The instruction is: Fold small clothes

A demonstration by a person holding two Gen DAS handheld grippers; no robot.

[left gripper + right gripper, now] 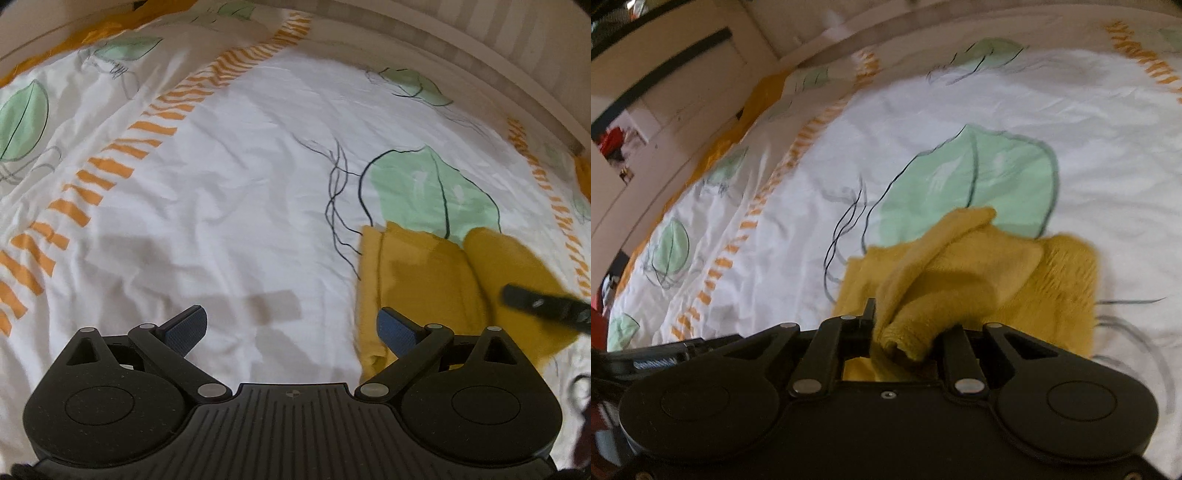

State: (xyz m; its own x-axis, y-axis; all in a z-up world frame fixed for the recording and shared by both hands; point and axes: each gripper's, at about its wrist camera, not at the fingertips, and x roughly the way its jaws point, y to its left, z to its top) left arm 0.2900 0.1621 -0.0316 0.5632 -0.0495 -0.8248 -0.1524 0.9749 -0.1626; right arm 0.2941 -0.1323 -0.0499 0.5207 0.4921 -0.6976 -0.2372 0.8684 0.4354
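A mustard-yellow knit garment lies on the white bedspread, at the lower right of the left wrist view. My left gripper hovers open beside the garment's left edge, nothing between its blue pads. In the right wrist view, my right gripper is shut on a bunched corner of the yellow garment and holds that fold lifted over the flat part. A dark blurred finger of the right gripper shows over the cloth in the left wrist view.
The bedspread carries green leaf prints and orange dashed stripes. A pale bed frame runs along the far edge. Cream cupboard fronts stand beyond the bed at the left.
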